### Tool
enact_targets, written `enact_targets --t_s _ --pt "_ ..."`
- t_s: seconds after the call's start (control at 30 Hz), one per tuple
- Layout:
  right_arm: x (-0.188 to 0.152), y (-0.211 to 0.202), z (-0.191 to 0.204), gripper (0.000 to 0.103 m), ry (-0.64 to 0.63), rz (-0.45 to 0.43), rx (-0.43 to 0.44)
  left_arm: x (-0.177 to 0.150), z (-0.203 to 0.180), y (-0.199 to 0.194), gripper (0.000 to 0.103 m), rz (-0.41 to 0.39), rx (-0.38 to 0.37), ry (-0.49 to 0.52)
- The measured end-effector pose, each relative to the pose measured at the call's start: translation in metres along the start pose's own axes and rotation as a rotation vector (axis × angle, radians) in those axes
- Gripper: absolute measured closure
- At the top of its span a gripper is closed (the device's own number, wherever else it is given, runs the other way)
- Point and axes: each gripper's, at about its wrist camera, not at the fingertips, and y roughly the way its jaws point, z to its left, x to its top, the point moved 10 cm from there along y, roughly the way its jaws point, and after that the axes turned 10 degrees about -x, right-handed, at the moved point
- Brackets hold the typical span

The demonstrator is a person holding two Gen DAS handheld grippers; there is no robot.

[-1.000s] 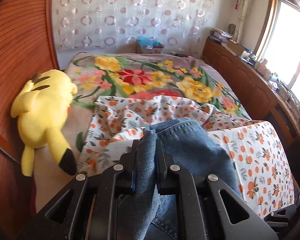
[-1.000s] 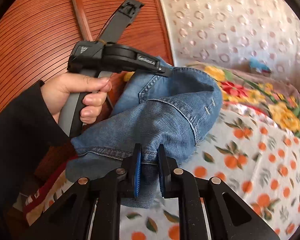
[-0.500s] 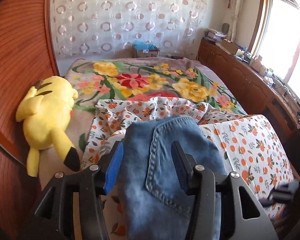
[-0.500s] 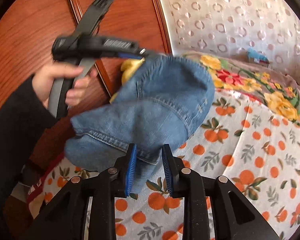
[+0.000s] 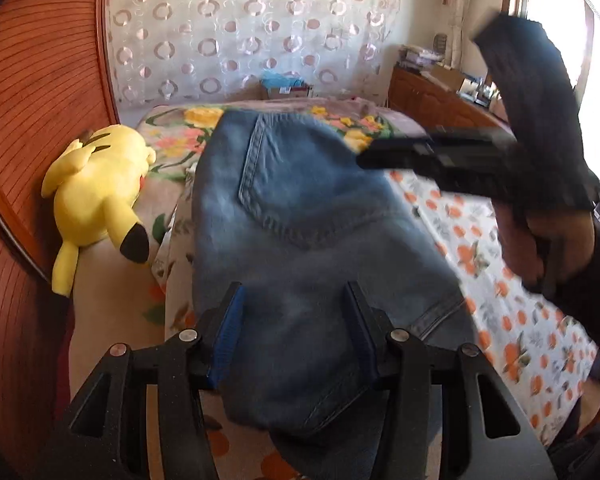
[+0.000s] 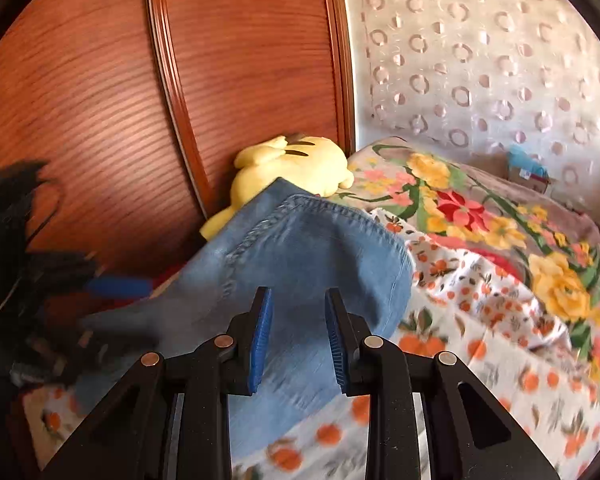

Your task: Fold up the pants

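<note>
The blue denim pants (image 5: 300, 240) lie folded in a pile on the orange-print sheet (image 5: 500, 280) of the bed, back pocket up. My left gripper (image 5: 294, 332) is open, its blue-padded jaws wide apart just above the near end of the pants. My right gripper (image 6: 298, 336) is open above the pants (image 6: 308, 256) in the right wrist view. The right gripper (image 5: 460, 160) also shows blurred in the left wrist view, held by a hand over the pants' right side. The left gripper appears blurred at the left edge of the right wrist view (image 6: 40, 280).
A yellow plush toy (image 5: 96, 196) lies left of the pants against the wooden headboard (image 5: 28, 120). A floral blanket (image 6: 480, 216) covers the far bed. A patterned curtain (image 5: 240, 28) hangs behind. A wooden cabinet (image 5: 440, 100) with clutter runs along the right under a window.
Both grippers have opened and let go of the pants, which have dropped onto the sheet. The right gripper has swung up and across; the left has pulled back a little.
</note>
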Motion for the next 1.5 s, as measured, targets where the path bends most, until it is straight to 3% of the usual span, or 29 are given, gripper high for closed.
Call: enact_targets --t_s 0.17,0.23,0.37,0.5,0.73,0.9,1.0,1.13,1.3,1.5 --pt "-0.002 0.056 -0.032 0.075 0.042 0.093 -0.038 -0.019 0.015 0.009 0.052 0.012 0.010 -0.044" --pt "-0.009 0.070 -0.036 0.075 0.064 0.136 -0.008 -0.022 0.021 0.011 0.052 0.006 0.002 -0.070" --pt "-0.005 0.070 -0.038 0.075 0.081 0.121 0.004 -0.026 0.019 0.013 0.052 0.004 0.012 -0.063" --pt "-0.007 0.046 -0.031 0.075 0.087 0.093 -0.038 -0.020 0.017 0.007 0.052 0.000 0.027 -0.061" --pt "-0.046 -0.019 -0.001 0.075 0.112 0.031 0.016 0.021 0.013 -0.007 0.052 -0.060 0.045 -0.033" --pt "-0.068 -0.052 0.023 0.075 0.120 0.023 0.052 0.055 0.018 0.011 0.052 -0.063 0.039 0.000" --pt "-0.084 -0.059 0.038 0.075 0.092 0.052 0.070 0.073 0.027 0.035 0.052 -0.040 0.025 0.004" --pt "-0.108 -0.048 0.046 0.075 0.045 0.109 0.014 0.086 0.044 0.070 0.058 0.029 0.030 -0.002" --pt "-0.116 -0.051 0.044 0.075 0.058 0.101 0.004 0.096 0.067 0.100 0.060 0.075 0.038 -0.024" --pt "-0.116 -0.064 0.046 0.074 0.077 0.097 -0.003 0.099 0.062 0.090 0.060 0.042 0.071 -0.015"
